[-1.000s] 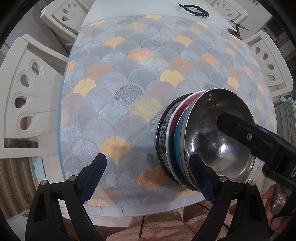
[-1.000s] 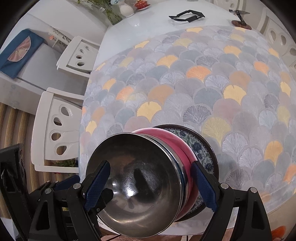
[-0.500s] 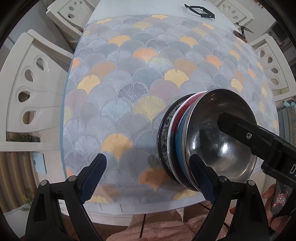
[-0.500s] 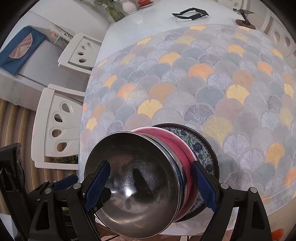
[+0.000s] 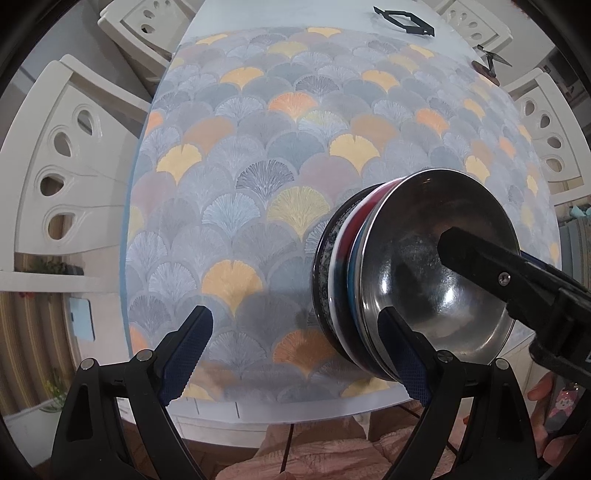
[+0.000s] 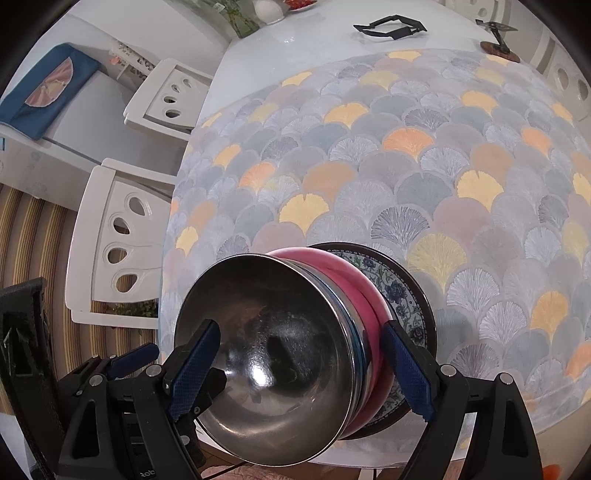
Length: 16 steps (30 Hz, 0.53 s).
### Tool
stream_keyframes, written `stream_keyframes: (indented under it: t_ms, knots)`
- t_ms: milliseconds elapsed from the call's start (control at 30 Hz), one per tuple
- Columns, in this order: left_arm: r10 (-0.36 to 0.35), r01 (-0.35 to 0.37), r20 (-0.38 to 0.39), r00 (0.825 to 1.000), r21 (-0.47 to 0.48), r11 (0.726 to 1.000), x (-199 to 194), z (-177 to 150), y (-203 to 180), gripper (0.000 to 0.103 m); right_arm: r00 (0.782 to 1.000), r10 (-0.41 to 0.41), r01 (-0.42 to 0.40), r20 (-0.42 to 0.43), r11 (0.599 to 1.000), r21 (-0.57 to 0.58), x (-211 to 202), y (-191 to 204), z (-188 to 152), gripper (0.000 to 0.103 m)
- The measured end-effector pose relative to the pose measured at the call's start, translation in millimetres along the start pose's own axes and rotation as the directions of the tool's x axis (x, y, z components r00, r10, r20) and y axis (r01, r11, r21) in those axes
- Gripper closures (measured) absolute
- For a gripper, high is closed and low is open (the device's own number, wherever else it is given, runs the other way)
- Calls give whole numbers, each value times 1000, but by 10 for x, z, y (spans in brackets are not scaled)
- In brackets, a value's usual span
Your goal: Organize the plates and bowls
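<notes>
A stack [image 6: 295,354] of dishes is sitting near the front edge of the table [image 5: 303,33], on a cloth [image 5: 295,177] printed with grey, yellow and orange fans. A steel bowl [image 6: 273,354] is lying on top of the stack, with a thin blue rim and then a pink bowl [image 6: 354,280] showing beneath it, and a dark floral plate [image 6: 402,295] is carrying the lot at the bottom. In the left wrist view the same stack [image 5: 406,280] is showing at the lower right, the steel bowl [image 5: 413,273] uppermost and the plate [image 5: 321,266] a dark edge underneath. The right gripper [image 6: 299,369] is hanging over the stack with its jaws standing wide, the left finger above the steel bowl's hollow and the right finger just beside the pink bowl's rim; whether either pad is touching is not clear. The left gripper [image 5: 295,350] is pointing down at bare cloth to the left of the stack, its jaws also spread wide with nothing between them, and its right finger is appearing against the stack's near edge. The right gripper [image 5: 517,280] is reaching in over the steel bowl in that view. White chairs [image 5: 62,166] are standing around the table, and a black frame [image 6: 391,27] is lying at the far end.
</notes>
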State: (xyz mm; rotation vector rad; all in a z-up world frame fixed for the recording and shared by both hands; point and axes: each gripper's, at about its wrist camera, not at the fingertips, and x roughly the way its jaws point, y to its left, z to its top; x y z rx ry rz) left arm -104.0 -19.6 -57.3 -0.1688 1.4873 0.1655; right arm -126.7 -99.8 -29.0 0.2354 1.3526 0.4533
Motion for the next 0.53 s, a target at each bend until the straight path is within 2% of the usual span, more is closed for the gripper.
stream_keyframes:
  t_ms: [400,533]
  knots:
    - [31,-31,22,999,-13,999,-35,-19,-79,13,1000,5,-5,-10,999,-32,-43,-47,25,16]
    - [81,-80,73,994,-7,997,-107,-16,-96,13,1000,8,-8,-13,999,-42,-50,-66,41,16]
